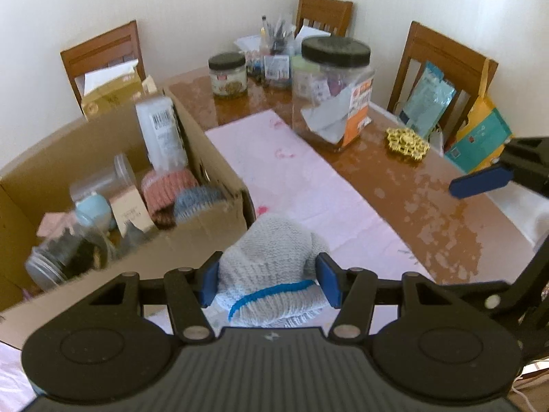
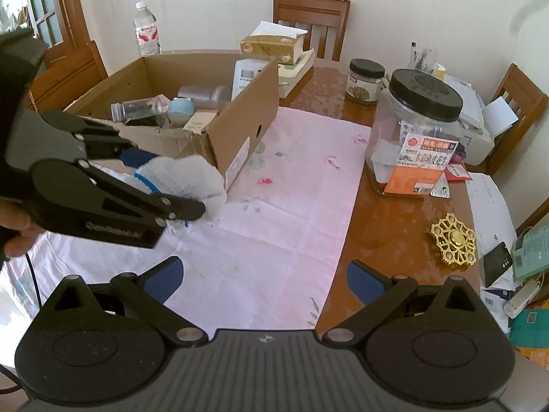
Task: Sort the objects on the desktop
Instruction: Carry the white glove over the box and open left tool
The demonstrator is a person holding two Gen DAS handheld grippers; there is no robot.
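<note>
white knit glove clamped between left jaws

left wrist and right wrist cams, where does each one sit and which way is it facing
Left wrist: on the left gripper, tilted down over the table toward the cardboard box and far chairs; its pads clamp a grey knit glove.
Right wrist: on the right gripper, jaws open and empty, facing down across the pink cloth; a hand shows at the left edge.
Shared: box, glove, big plastic jar, gold ornament, and each other's gripper.
</note>
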